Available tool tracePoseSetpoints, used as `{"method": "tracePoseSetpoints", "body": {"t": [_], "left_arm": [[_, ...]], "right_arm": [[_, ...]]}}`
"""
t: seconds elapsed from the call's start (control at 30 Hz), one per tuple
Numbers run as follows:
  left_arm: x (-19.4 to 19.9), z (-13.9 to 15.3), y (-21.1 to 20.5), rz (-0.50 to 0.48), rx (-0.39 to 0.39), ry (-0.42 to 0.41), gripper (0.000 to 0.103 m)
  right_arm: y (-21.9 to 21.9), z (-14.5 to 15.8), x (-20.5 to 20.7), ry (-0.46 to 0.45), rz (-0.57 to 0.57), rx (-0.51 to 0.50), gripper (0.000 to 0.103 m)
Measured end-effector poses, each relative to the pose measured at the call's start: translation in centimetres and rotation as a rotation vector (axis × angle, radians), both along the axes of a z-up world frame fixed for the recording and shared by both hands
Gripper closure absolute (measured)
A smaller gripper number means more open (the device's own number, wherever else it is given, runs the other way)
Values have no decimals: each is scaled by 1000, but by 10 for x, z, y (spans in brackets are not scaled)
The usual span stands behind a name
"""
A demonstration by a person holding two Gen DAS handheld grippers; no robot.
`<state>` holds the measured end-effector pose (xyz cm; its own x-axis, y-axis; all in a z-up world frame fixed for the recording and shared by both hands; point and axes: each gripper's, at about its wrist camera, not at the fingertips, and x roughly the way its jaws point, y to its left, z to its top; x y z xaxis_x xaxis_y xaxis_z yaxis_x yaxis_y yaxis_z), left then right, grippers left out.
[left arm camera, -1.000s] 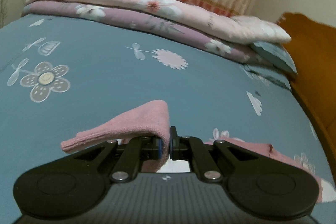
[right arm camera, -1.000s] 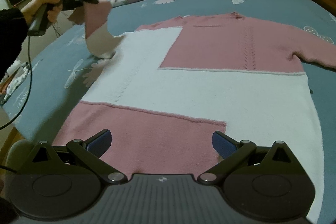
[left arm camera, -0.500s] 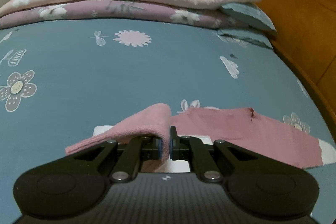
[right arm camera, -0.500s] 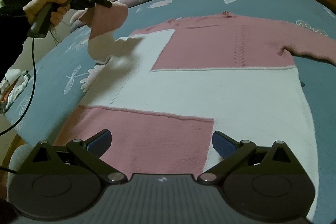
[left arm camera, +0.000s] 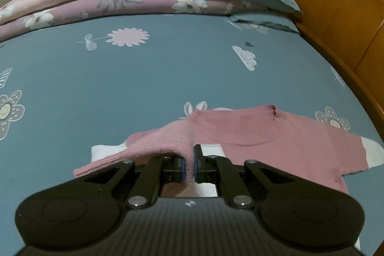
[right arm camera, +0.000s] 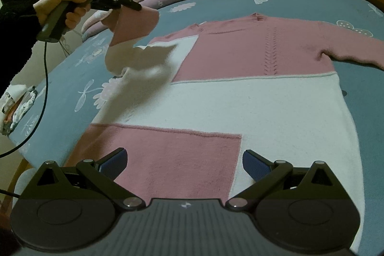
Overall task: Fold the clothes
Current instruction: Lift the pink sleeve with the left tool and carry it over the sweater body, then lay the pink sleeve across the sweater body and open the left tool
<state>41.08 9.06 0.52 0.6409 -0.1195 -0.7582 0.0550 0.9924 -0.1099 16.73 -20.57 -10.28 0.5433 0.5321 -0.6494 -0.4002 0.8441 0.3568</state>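
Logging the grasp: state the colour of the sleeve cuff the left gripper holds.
Pink knit sleeve cuff, white further down; right wrist view shows it best.

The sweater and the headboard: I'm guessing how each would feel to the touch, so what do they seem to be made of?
The sweater looks like soft knitted yarn, matte and slightly fuzzy; a knitted pattern runs down the pink chest panel, and the sleeve droops limply from the left gripper. The exact fibre cannot be told. The headboard looks like orange-brown wood with a smooth, faintly glossy finish.

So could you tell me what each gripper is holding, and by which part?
The left gripper is shut on the sweater, pinching the pink cuff of its sleeve. The right gripper is open and holds nothing.
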Motion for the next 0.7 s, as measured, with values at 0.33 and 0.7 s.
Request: {"method": "tracePoseSetpoints", "body": {"t": [0.33, 0.7], "left_arm": [[15, 1, -33, -26, 18, -1, 99], [41, -3, -67, -33, 41, -9, 99]], "right_arm": [[-10, -2, 1, -2, -15, 26, 0], [-20, -3, 3, -4, -21, 54, 0]]}}
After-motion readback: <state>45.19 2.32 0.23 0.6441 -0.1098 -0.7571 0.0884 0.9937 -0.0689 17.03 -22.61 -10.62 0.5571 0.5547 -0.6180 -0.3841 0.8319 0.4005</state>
